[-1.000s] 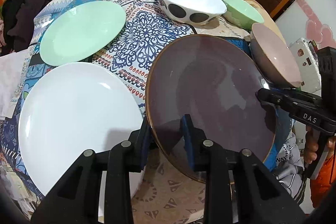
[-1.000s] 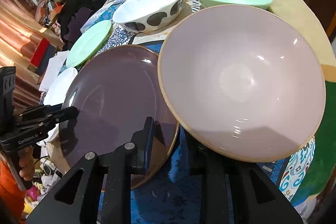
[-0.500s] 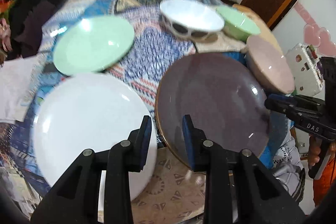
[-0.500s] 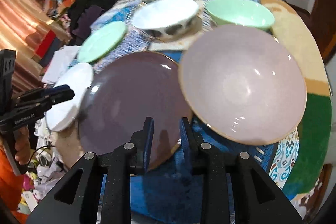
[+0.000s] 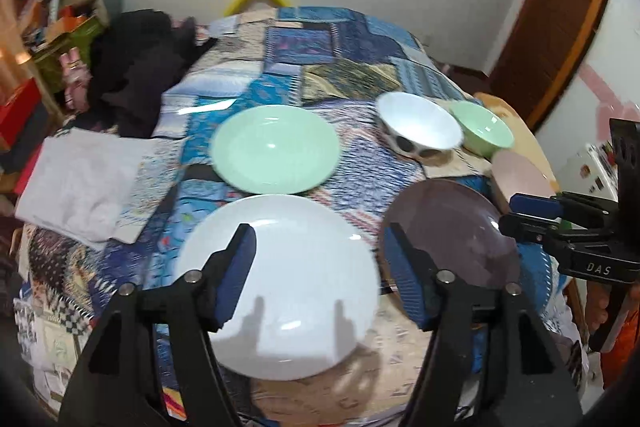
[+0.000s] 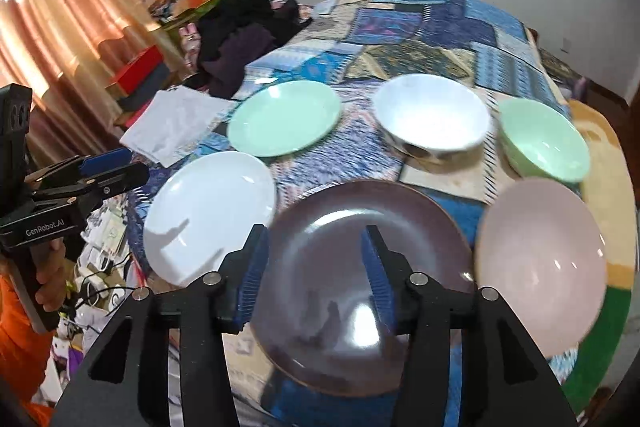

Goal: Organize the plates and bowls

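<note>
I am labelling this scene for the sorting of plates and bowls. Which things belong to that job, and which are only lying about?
For the job:
round white plate
round mint-green plate
round dark purple plate
white bowl with dark spots
mint-green bowl
pale pink bowl

Lying about:
folded white cloth
heap of dark clothes
</note>
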The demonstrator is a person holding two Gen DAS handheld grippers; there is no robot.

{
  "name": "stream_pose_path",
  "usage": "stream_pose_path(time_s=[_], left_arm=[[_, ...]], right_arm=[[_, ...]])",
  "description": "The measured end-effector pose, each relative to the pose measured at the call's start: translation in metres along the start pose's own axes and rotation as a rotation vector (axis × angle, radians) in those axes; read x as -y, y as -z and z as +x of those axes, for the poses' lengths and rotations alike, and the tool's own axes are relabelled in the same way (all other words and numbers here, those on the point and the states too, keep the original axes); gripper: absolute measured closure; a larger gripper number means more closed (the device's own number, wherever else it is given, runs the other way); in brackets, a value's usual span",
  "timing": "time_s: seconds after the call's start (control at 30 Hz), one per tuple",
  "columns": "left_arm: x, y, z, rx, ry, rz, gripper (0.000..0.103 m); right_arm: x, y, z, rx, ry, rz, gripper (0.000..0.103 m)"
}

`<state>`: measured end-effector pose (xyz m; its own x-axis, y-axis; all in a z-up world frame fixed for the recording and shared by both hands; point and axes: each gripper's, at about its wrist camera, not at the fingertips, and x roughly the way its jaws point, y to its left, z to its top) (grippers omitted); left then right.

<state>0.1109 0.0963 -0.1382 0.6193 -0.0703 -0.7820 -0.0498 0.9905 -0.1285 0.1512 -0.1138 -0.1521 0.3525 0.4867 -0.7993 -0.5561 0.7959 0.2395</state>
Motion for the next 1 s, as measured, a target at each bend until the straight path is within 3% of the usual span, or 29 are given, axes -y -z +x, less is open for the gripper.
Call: stream_pose_path(time_s=[0.13,0.5,0.77,1.0], left_arm=[[-0.03,0.009,0.0,-0.02,-0.031,-0.06,0.035],[-0.093,0.045,0.04,-0.179,-0.094,-0.204,0.034],[-0.107,0.063,0.058,-0.249,-0.081,-0.242,0.034],[-0.111,0.079,0.073,-0.326,-0.016,-0.309,0.035]], right_arm=[[-0.016,-0.01,0.018,-0.023,-0.018,-0.037,0.057],[-0.031,-0.025,0.079,-0.142,-0.05,-0.087,0.057],[-0.035,-0.035,0.11,-0.208,-0.059,-0.128,0.057],[-0.042,-0.04,0.139,-0.273,-0.088,-0.168,0.057]])
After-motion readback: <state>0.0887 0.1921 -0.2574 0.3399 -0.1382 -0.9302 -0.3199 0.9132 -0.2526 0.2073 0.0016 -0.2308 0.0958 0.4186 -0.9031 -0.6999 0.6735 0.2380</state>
